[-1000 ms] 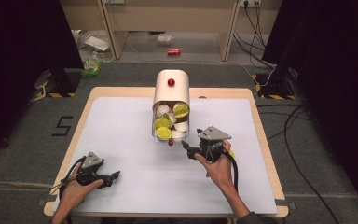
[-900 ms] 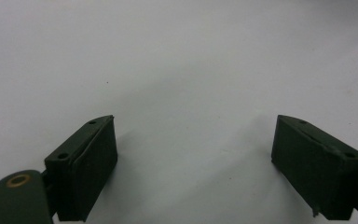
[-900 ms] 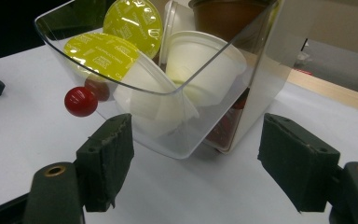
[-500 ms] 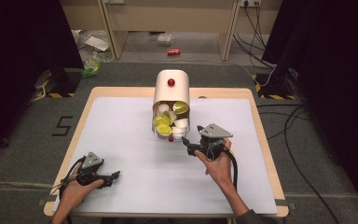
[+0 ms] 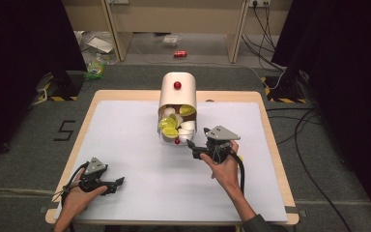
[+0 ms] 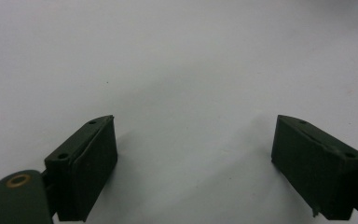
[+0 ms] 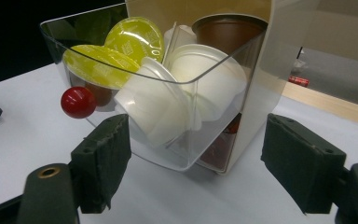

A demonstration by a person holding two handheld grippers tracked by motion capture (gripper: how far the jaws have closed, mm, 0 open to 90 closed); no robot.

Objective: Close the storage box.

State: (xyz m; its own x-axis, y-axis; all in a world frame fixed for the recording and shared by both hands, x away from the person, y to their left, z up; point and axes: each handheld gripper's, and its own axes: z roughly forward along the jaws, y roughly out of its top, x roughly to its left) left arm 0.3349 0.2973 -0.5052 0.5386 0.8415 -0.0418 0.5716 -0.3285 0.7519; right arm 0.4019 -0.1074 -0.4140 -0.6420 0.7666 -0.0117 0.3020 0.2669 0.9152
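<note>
A cream dispenser box [image 5: 177, 94] with a red knob on top stands at the back middle of the white mat [image 5: 135, 145]. Its clear drawer [image 5: 176, 130] hangs out at the front, full of yellow-lidded pods [image 7: 121, 44] and white pods [image 7: 205, 77], with a small red knob [image 7: 78, 102] on its front. My right gripper [image 5: 193, 150] sits just right of the drawer. In the right gripper view this gripper [image 7: 196, 126] is open, its jaws having just been opening, with the drawer's lower corner between them and untouched. My left gripper [image 5: 118, 185] rests open on the mat at the front left, with bare mat between its jaws [image 6: 193, 126].
The wooden table edge [image 5: 270, 140] frames the mat. On the floor beyond lie a red can [image 5: 179, 53], a green packet [image 5: 95, 67] and cables [image 5: 299, 125] at the right. A cable trails from my left gripper over the table's front edge.
The drawer's red knob, hidden behind my right gripper a second ago, now shows clear of the jaws. Both hands have stayed in place.
</note>
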